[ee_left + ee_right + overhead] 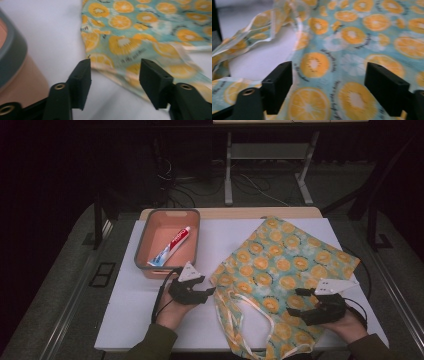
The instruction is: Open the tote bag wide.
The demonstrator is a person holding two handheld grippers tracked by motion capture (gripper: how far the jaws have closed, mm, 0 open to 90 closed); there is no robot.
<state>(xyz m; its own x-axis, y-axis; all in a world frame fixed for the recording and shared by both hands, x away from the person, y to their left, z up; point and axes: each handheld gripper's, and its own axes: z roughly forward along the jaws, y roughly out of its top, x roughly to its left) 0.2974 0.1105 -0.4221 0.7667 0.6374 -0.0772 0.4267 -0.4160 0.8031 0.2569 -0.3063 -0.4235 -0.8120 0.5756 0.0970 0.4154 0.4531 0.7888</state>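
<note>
Tote bag (285, 265), printed with orange slices on a teal ground, lies flat across the centre and right of the high view on the white table (220, 240). Its two handles (250, 307) trail toward the bottom centre of the frame. I judge it light, limp and thin: it will fold, drape and bunch as soon as one edge is lifted, and it will not hold the mouth open unaided. The cloth does not look slippery, and nothing about it is fragile. The best places to take hold, in my judgement, are the hemmed rim at the mouth or a handle strap, where the doubled fabric gives the pads something to pinch.

Left gripper (210, 292) sits at lower centre-left of the high view, held low in my left hand (172, 312), jaws pointing right toward the bag's left corner. In the left gripper view the jaws stand apart, with the bag's edge (110, 70) lying past their tips and nothing pinched.

Right gripper (294, 302) sits at lower right, carried by my right hand (350, 325), pointing left over the printed cloth. In the right gripper view its jaws stand wide above the fabric (352, 62) and grip nothing.

An orange bin (167, 242) at upper left holds a toothpaste tube (172, 245), well apart from the bag.
</note>
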